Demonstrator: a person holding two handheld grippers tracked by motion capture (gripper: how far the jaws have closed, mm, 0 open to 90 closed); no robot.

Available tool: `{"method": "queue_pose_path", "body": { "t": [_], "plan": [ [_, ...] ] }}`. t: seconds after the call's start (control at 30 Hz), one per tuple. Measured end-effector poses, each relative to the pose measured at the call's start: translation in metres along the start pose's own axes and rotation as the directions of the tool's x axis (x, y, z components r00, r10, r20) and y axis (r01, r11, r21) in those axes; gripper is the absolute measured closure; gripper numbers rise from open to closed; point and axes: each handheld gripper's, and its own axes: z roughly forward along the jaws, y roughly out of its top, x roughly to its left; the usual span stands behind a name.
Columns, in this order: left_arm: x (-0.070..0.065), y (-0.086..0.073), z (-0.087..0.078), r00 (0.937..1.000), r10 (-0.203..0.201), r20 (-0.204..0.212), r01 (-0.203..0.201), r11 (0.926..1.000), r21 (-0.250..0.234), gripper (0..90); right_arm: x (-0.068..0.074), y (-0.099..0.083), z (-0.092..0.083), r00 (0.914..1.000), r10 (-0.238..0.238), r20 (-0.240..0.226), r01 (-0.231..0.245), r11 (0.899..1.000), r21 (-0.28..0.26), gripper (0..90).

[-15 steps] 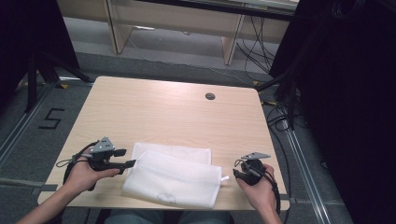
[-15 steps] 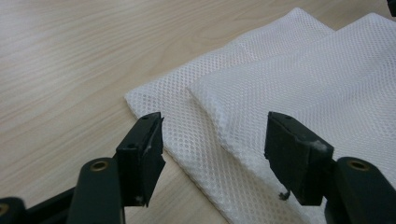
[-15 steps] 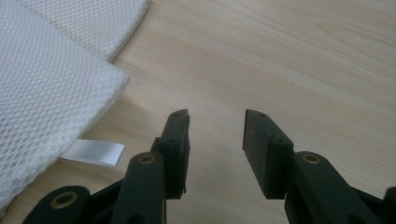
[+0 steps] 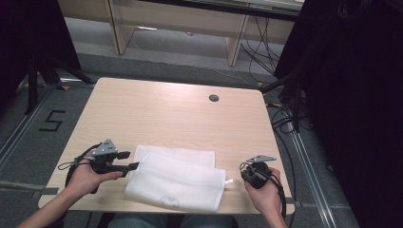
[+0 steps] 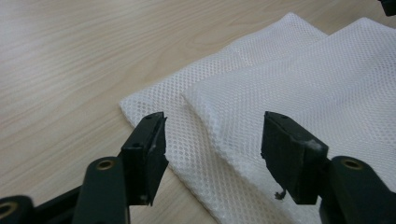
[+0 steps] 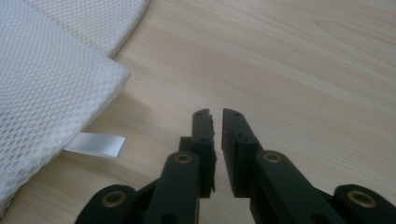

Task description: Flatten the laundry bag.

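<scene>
White mesh bag (image 4: 176,183) flat at near edge of desk (image 4: 176,114), ungrasped. Left hand-held gripper (image 4: 134,166) gaping at bag's left edge; right hand-held gripper (image 6: 215,116) nearly closed, empty, beside it. Handling apparently yet to begin.

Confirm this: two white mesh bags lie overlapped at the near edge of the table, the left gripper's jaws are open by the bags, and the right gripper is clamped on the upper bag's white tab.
Not clamped. In the right gripper view, the right gripper has its jaws nearly closed over bare table, apart from the white tab. The rest holds: the mesh bags overlap and the left gripper is open.
</scene>
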Motion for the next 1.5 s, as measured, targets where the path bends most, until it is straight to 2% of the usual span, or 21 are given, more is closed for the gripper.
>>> {"method": "queue_pose_path", "body": {
  "t": [0.13,0.3,0.4,0.47,0.53,0.6,0.63,0.67,0.73,0.8,0.83,0.93,1.0,1.1,1.13,1.23,1.27,1.37,1.4,1.43,1.5],
  "plan": [
    [-0.004,0.002,-0.006,0.9997,0.007,0.024,-0.007,1.0000,-0.001,47.9,0.003,0.002,-0.004,0.9999,-0.011,0.001,0.011,1.000,-0.005,90.0],
    [-0.015,0.004,-0.015,0.9977,0.044,0.051,-0.046,0.9986,0.025,70.9,0.009,0.005,-0.008,0.9999,-0.016,-0.006,0.016,1.000,-0.023,90.0],
    [-0.025,0.008,-0.018,0.9921,0.100,0.076,-0.103,0.9940,0.038,81.8,0.011,0.006,-0.009,0.9996,-0.020,-0.019,0.019,0.999,-0.038,90.0],
    [-0.033,0.009,-0.019,0.9883,0.102,0.114,-0.107,0.9933,0.044,86.3,0.014,0.007,-0.010,0.9990,-0.019,-0.041,0.017,0.999,-0.049,90.0],
    [-0.042,0.011,-0.017,0.9801,0.109,0.166,-0.119,0.9915,0.052,88.4,0.017,0.008,-0.011,0.9984,-0.020,-0.052,0.017,0.998,-0.055,90.0],
    [-0.053,0.012,-0.014,0.9618,0.115,0.249,-0.142,0.9854,0.094,88.6,0.023,0.009,-0.011,0.9967,-0.031,-0.075,0.027,0.998,-0.064,90.0],
    [-0.059,0.011,-0.012,0.9577,0.119,0.262,-0.149,0.9839,0.099,88.6,0.025,0.010,-0.011,0.9958,-0.040,-0.082,0.034,0.997,-0.066,90.0],
    [-0.066,0.009,-0.009,0.9489,0.126,0.289,-0.164,0.9804,0.109,88.6,0.027,0.011,-0.011,0.9953,-0.042,-0.087,0.037,0.997,-0.066,90.0],
    [-0.078,0.007,-0.003,0.9320,0.169,0.321,-0.226,0.9628,0.148,88.2,0.033,0.013,-0.011,0.9930,-0.059,-0.103,0.051,0.996,-0.072,90.0],
    [-0.086,0.006,0.002,0.9254,0.191,0.328,-0.261,0.9473,0.186,88.3,0.040,0.015,-0.010,0.9901,-0.076,-0.118,0.067,0.995,-0.075,90.0],
    [-0.087,0.005,0.004,0.9239,0.201,0.325,-0.276,0.9396,0.203,88.6,0.043,0.016,-0.010,0.9885,-0.073,-0.133,0.064,0.996,-0.067,90.0],
    [-0.091,0.003,0.010,0.9264,0.189,0.326,-0.274,0.9317,0.239,89.3,0.051,0.019,-0.006,0.9815,-0.109,-0.157,0.099,0.993,-0.071,90.0],
    [-0.091,0.002,0.013,0.9245,0.203,0.323,-0.294,0.9190,0.263,89.4,0.060,0.021,-0.006,0.9801,-0.070,-0.186,0.063,0.997,-0.043,90.0],
    [-0.090,0.000,0.018,0.9238,0.204,0.324,-0.305,0.9031,0.302,89.4,0.066,0.025,-0.004,0.9753,-0.088,-0.202,0.080,0.996,-0.048,90.0],
    [-0.090,0.000,0.018,0.9238,0.204,0.324,-0.305,0.9031,0.302,89.4,0.066,0.025,-0.004,0.9753,-0.088,-0.202,0.080,0.996,-0.048,90.0],
    [-0.093,-0.001,0.025,0.9199,0.209,0.332,-0.319,0.8904,0.324,89.4,0.074,0.029,-0.003,0.9665,-0.130,-0.221,0.120,0.991,-0.058,90.0],
    [-0.093,-0.001,0.025,0.9199,0.209,0.332,-0.319,0.8904,0.324,89.4,0.074,0.029,-0.003,0.9665,-0.130,-0.221,0.120,0.991,-0.058,90.0],
    [-0.096,-0.002,0.031,0.9167,0.219,0.334,-0.335,0.8778,0.343,89.4,0.083,0.035,-0.006,0.9607,-0.128,-0.246,0.114,0.991,-0.072,90.0],
    [-0.095,-0.001,0.032,0.9108,0.234,0.340,-0.352,0.8703,0.344,89.4,0.086,0.036,-0.007,0.9537,-0.147,-0.262,0.138,0.989,-0.054,90.0],
    [-0.097,-0.002,0.034,0.9152,0.221,0.337,-0.340,0.8737,0.348,89.4,0.087,0.035,-0.006,0.9494,-0.173,-0.262,0.160,0.985,-0.069,90.0],
    [-0.097,-0.002,0.036,0.9148,0.225,0.335,-0.344,0.8688,0.356,89.4,0.095,0.035,-0.005,0.9333,-0.207,-0.293,0.205,0.978,-0.040,90.0]
  ]
}}
